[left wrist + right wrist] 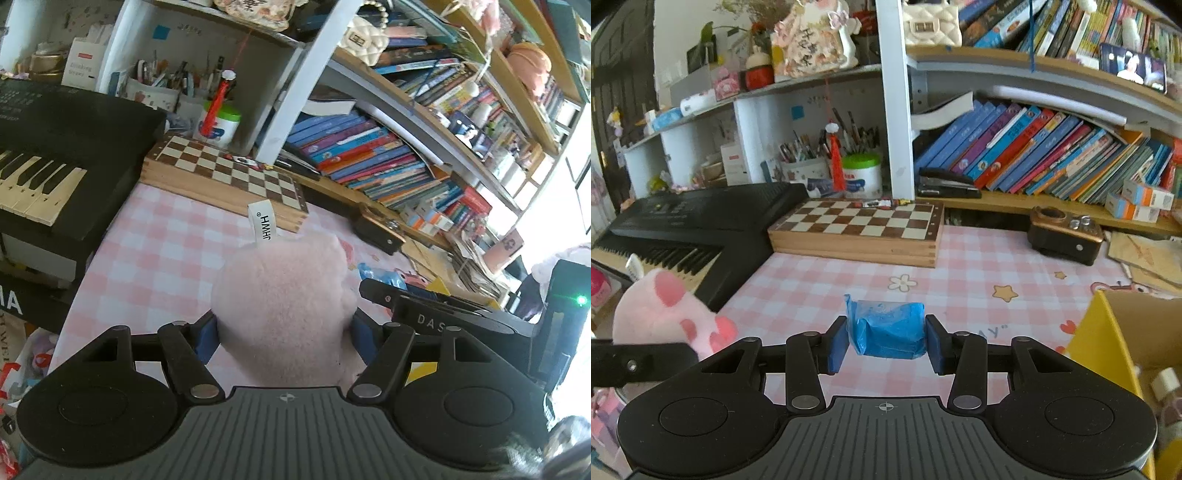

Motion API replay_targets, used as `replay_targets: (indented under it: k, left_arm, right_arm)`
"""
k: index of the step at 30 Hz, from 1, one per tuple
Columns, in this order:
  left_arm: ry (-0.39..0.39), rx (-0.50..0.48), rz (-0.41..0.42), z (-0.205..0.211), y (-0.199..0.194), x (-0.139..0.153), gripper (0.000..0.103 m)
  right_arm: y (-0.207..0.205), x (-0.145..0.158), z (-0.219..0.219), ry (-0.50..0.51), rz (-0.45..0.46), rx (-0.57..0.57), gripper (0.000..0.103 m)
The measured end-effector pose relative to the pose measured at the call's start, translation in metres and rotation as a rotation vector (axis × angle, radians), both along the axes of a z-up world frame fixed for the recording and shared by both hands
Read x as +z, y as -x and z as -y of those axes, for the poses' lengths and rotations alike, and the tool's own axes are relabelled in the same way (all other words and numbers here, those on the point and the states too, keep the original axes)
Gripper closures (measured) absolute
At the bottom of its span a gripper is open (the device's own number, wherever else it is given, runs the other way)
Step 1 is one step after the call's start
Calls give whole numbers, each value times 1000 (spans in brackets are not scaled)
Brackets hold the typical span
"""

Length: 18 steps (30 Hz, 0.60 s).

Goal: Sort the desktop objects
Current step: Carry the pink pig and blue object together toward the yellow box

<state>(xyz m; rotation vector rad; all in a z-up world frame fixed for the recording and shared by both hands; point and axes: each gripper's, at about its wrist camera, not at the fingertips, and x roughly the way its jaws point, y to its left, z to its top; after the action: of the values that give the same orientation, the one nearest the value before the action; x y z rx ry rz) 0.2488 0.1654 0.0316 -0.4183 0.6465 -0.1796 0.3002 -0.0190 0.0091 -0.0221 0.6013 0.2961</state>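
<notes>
A pink plush toy [284, 299] with a white label fills the middle of the left wrist view, and my left gripper [284, 332] is shut on it, blue pads pressed into both sides. In the right wrist view the same plush toy [668, 310] shows at the left edge above the pink checked tablecloth [979, 254]. My right gripper [886, 341] is shut on a blue plastic packet [888, 328], held clear of the cloth. The right gripper's black body [443, 314] lies just right of the plush toy in the left wrist view.
A black keyboard [694, 221] lies along the left side. A wooden chessboard box [860, 229] sits at the back, a brown radio [1067, 236] back right. A yellow cardboard box [1123, 332] stands open at the right. Bookshelves [1034, 155] and pen pots [809, 162] line the back.
</notes>
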Motion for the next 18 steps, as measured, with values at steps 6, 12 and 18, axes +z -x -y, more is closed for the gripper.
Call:
replay_targets:
  k: [6, 12, 18]
  left_arm:
    - [6, -43, -18, 8, 22, 2, 35]
    - [19, -104, -38, 16, 46, 4, 35]
    - [26, -169, -57, 25, 65, 6, 35]
  right_arm:
    - [39, 6, 5, 13, -4, 20, 60]
    - [75, 11, 17, -5, -30, 33, 60]
    - [105, 15, 24, -32, -65, 27, 60]
